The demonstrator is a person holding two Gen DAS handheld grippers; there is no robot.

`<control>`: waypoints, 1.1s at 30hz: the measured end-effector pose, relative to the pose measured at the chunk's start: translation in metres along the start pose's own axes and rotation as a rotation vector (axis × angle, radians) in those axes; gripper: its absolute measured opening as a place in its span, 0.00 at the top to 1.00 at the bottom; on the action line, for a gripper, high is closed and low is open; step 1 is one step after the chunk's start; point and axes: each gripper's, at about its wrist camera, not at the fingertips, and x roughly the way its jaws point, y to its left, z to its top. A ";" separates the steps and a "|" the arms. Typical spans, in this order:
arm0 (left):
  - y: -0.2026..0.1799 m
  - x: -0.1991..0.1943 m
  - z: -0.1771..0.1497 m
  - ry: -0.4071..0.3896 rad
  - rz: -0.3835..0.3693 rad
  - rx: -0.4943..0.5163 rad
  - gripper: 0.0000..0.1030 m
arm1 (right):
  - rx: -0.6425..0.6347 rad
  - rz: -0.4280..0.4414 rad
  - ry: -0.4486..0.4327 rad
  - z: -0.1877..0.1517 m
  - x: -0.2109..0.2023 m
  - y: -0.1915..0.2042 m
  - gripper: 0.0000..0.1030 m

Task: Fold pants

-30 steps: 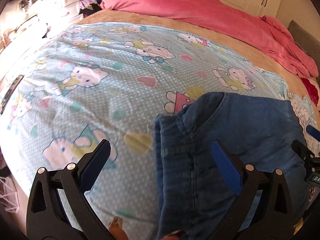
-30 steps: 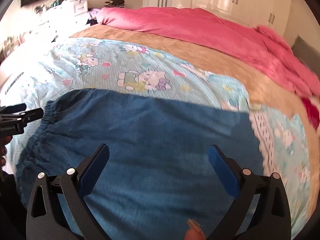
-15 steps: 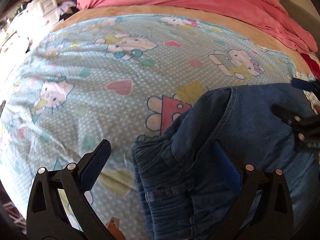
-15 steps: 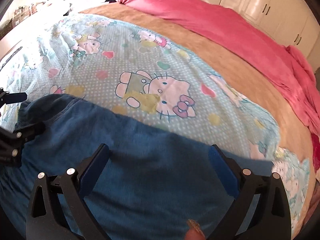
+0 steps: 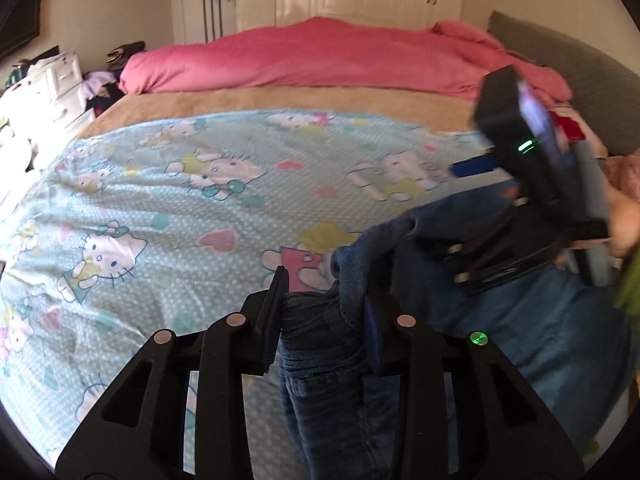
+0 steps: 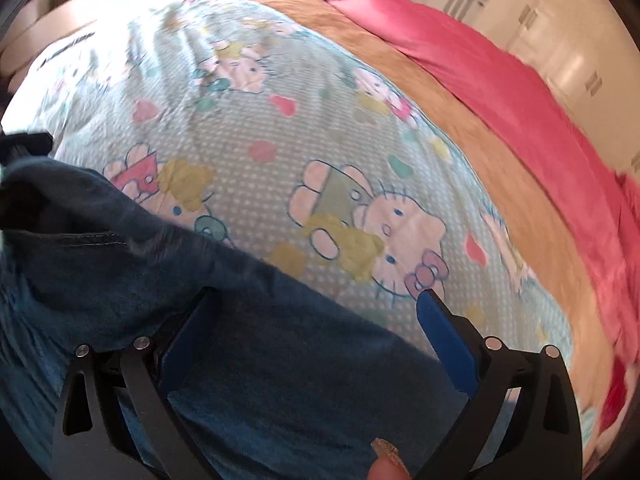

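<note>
Left gripper (image 5: 324,312), its jaws just closed, clenches a bunched edge of the denim pants (image 5: 520,340) at 6 o'clock on the patterned bed sheet (image 5: 180,208), presumably to lift a fold, while the right gripper (image 6: 316,344) hovers released over the denim.
</note>
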 end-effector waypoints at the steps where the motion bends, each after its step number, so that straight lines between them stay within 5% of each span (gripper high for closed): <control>1: -0.001 -0.003 -0.001 -0.003 -0.012 -0.002 0.75 | -0.019 0.001 -0.012 -0.002 0.000 0.004 0.05; 3: -0.002 -0.007 -0.005 -0.009 -0.034 -0.003 0.75 | -0.025 0.031 -0.027 -0.005 0.000 0.008 0.15; 6: 0.000 -0.010 -0.011 -0.010 -0.051 -0.022 0.76 | 0.013 0.108 -0.056 -0.013 -0.005 0.015 0.48; 10: 0.004 -0.012 -0.020 -0.010 -0.044 -0.039 0.76 | 0.052 0.099 -0.105 -0.025 -0.022 0.026 0.88; 18: 0.000 -0.036 -0.029 -0.031 -0.075 0.003 0.74 | 0.254 0.155 -0.278 -0.072 -0.117 0.023 0.92; 23: -0.011 -0.059 -0.043 -0.028 -0.076 0.083 0.72 | 0.241 0.231 -0.354 -0.110 -0.176 0.054 0.93; 33: -0.025 -0.095 -0.087 0.033 -0.074 0.136 0.71 | 0.166 0.307 -0.314 -0.167 -0.205 0.130 0.93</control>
